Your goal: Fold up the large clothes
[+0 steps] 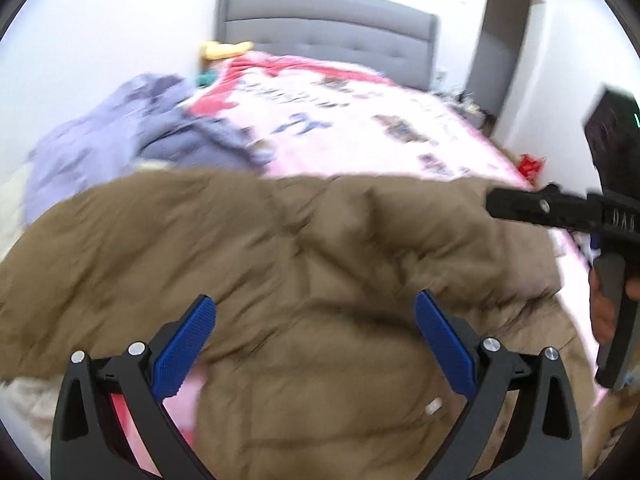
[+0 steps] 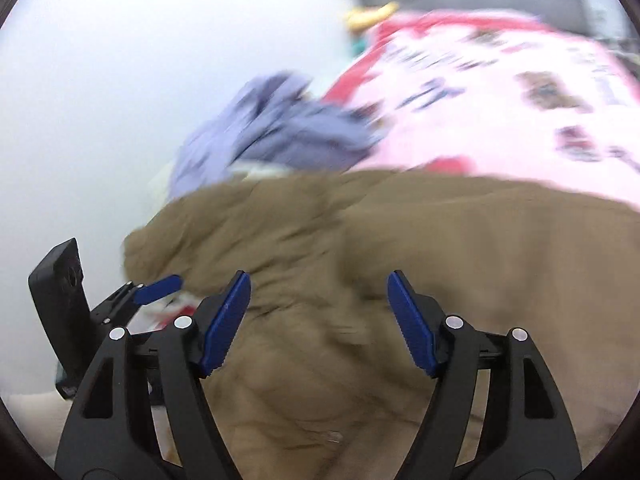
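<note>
A large brown padded coat (image 1: 280, 240) lies spread over the near end of the bed, wrinkled, and fills the lower half of both views (image 2: 460, 240). My left gripper (image 1: 315, 298) hovers over the coat's middle, open, its blue pads wide apart with only the fabric below them. My right gripper (image 2: 318, 276) is open too, above the coat. In the left wrist view the right gripper (image 1: 540, 204) reaches in from the right edge over the coat's far right part, held by a hand (image 1: 604, 312). The left gripper's blue pad (image 2: 156, 286) shows at the coat's left edge.
A pink patterned bedspread (image 1: 360, 120) covers the bed beyond the coat. A heap of lilac clothes (image 1: 120, 140) lies at the far left by the white wall. A grey headboard (image 1: 320, 20), a doorway (image 1: 500, 40) and a red item on the floor (image 1: 530, 164) stand behind.
</note>
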